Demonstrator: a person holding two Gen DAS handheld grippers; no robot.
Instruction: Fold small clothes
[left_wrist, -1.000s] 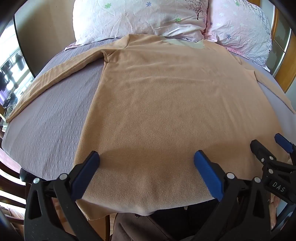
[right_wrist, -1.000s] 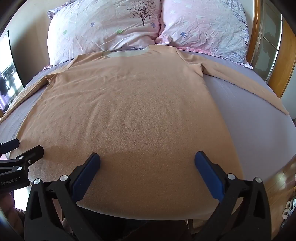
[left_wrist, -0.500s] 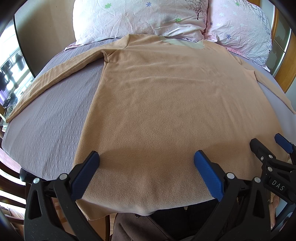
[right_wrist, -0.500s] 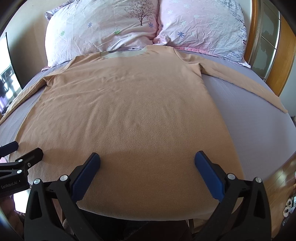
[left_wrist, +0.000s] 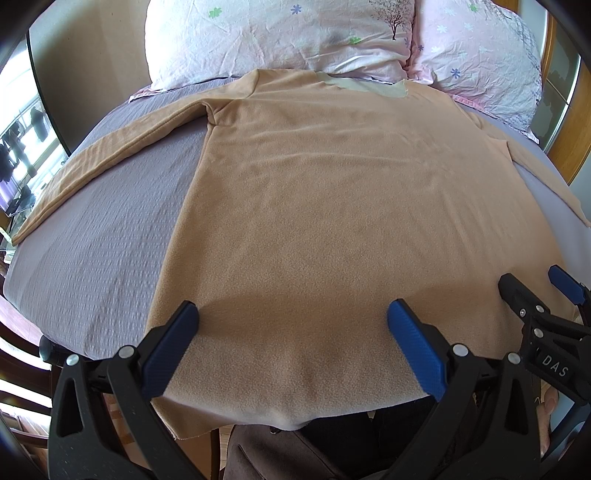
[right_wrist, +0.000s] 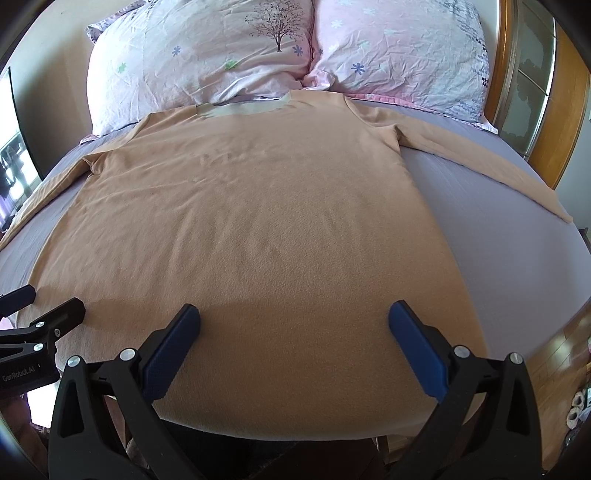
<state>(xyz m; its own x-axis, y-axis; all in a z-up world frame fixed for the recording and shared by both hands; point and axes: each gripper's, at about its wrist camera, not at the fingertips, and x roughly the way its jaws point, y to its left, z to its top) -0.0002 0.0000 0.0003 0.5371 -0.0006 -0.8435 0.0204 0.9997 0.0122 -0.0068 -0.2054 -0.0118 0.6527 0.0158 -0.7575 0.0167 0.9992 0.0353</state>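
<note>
A tan long-sleeved shirt (left_wrist: 332, 206) lies flat on the grey bed (left_wrist: 96, 251), collar at the far end, sleeves spread to both sides; it also shows in the right wrist view (right_wrist: 258, 229). My left gripper (left_wrist: 291, 317) is open and empty, hovering above the shirt's near hem on the left part. My right gripper (right_wrist: 293, 317) is open and empty above the hem's right part; it also shows at the right edge of the left wrist view (left_wrist: 535, 291). The left gripper shows at the left edge of the right wrist view (right_wrist: 37, 306).
Two floral pillows (right_wrist: 207, 55) (right_wrist: 399, 51) lie at the head of the bed. A wooden headboard frame (right_wrist: 569, 96) stands at the right. The bed's near edge drops off under the hem; wooden floor (right_wrist: 554, 354) lies to the right.
The right wrist view has shifted slightly, the shirt sitting a little lower in frame. The left gripper has barely moved. Both stay open.
</note>
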